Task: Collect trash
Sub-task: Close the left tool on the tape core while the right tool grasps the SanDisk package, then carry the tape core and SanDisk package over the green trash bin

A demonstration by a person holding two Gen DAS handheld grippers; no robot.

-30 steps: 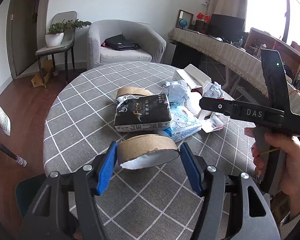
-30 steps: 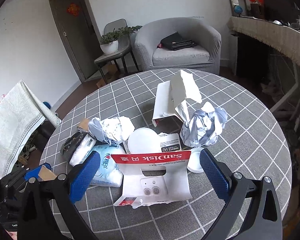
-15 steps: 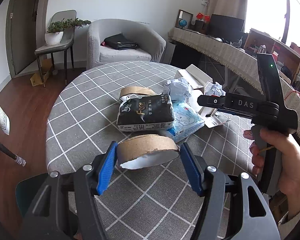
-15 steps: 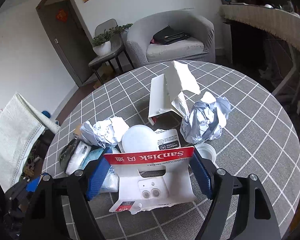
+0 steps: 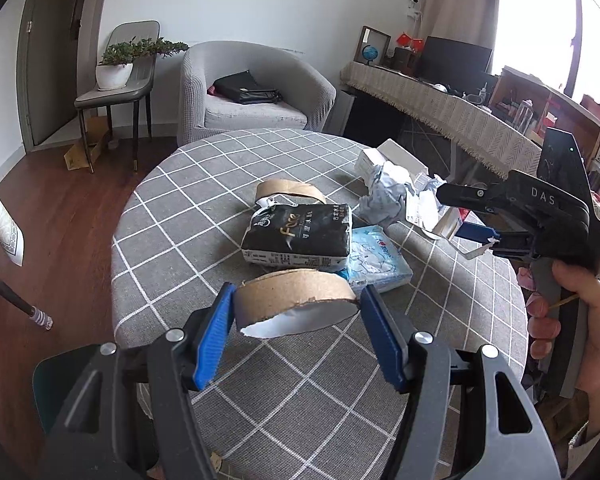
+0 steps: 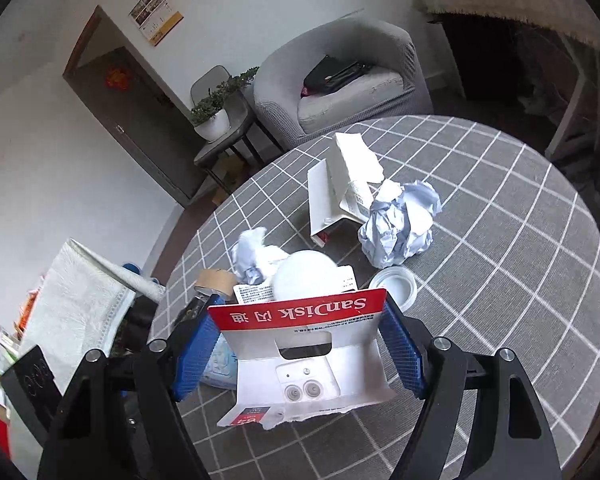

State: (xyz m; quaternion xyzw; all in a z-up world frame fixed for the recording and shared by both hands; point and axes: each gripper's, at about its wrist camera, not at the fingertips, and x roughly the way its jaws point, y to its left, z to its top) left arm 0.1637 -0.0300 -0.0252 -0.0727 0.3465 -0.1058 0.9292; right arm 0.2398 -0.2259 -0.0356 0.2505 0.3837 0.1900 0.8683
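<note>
Nearest in the left wrist view, the left gripper [image 5: 296,316] is clamped on a torn cardboard tape-roll core [image 5: 296,300], a brown ring with a white inner face, one blue pad on each flank. It looks light and thin-walled, so a hard squeeze would likely crush it to an oval; the grip across its width suits it.

In the right wrist view, the right gripper [image 6: 300,344] pinches the SanDisk blister card [image 6: 300,344] by its side edges, at six o'clock on the round checked tablecloth [image 6: 500,280]. The card is stiff, glossy paperboard with a torn lower edge; it should weigh almost nothing but may bow or slip.

Beyond it, toward twelve o'clock, lie a small white lid [image 6: 394,286], a crumpled paper ball [image 6: 400,224], soft and springy, and an opened white carton [image 6: 340,184]. At nine o'clock sits a black tissue pack [image 5: 296,236], squashy and slick.
</note>
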